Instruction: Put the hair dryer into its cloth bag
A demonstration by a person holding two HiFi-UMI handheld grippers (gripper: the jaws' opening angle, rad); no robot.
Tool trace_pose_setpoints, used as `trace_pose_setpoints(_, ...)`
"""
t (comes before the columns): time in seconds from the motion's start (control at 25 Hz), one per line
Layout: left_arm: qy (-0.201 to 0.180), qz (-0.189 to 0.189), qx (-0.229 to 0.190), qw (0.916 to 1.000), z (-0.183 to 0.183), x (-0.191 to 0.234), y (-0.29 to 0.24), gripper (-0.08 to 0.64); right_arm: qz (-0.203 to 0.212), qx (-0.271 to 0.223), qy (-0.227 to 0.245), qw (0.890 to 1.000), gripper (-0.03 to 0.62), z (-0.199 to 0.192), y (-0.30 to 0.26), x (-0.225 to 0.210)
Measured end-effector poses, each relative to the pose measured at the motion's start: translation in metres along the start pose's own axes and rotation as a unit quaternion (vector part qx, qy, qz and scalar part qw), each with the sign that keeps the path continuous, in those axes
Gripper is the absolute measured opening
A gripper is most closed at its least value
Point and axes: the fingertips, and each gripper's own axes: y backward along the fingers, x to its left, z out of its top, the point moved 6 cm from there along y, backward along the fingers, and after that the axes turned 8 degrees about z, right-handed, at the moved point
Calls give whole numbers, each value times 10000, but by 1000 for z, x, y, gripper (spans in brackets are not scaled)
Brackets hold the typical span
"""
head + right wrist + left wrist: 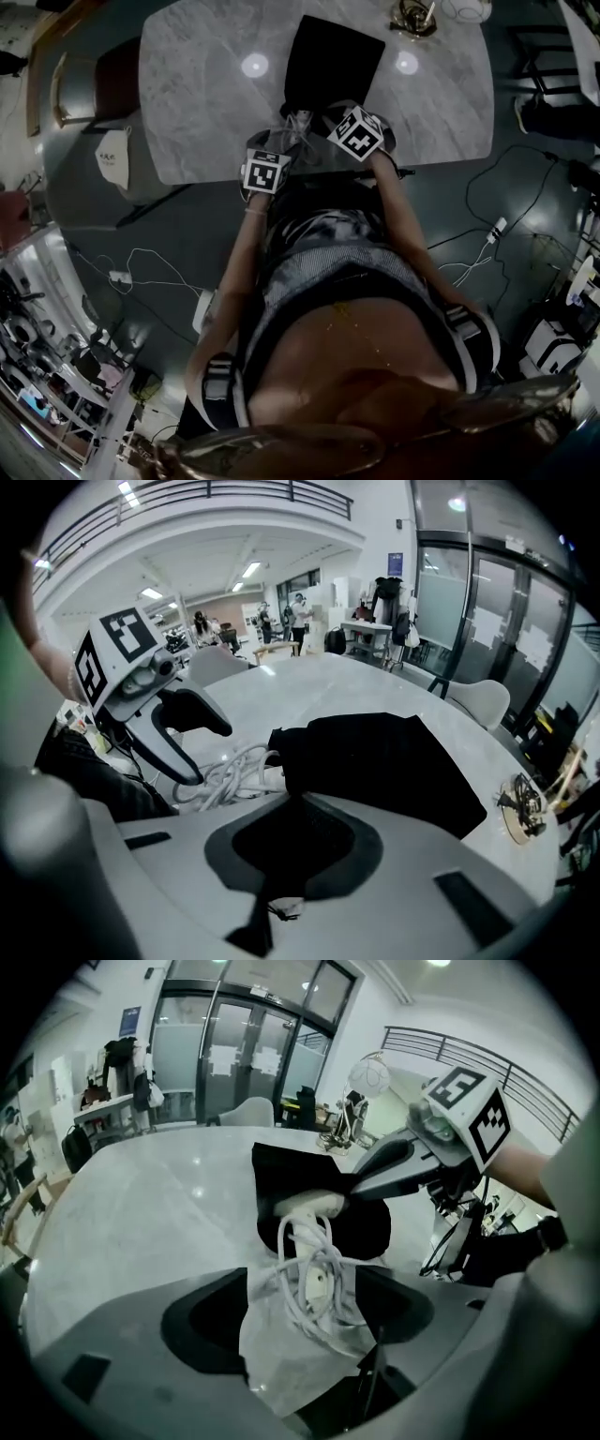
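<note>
The left gripper (pixel 300 1321) holds its jaws wide apart just short of the mouth of the black cloth bag (pixel 323 1171). The coiled white cord (pixel 314 1283) shows in the gap between them, pressed by neither jaw. Beside it, the right gripper (pixel 302 803) is closed tight on the bag's near edge. The white handle of the hair dryer (pixel 309 1206) pokes out of the bag's mouth, the rest hidden inside. The bag lies flat on the marble table (pixel 206 112), and beyond the bag's far end stands a small gold-coloured ornament (pixel 412 17)
</note>
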Motion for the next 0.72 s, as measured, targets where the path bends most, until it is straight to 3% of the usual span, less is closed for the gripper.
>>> trace_pose_setpoints(0.32, -141, -71, 448, 9989, -28, -27, -28, 344, 61, 21, 47, 10000, 74, 0, 2, 3)
trace_pose_setpoints(0.52, -202, 334, 517, 9979, -40, -26, -51, 336, 73, -9, 48, 10000, 74, 1, 4, 4)
trace_pose_setpoints(0.72, -620, 708, 655, 9934, -41, -25, -50, 260, 115, -98, -13, 9999, 74, 2, 5, 4)
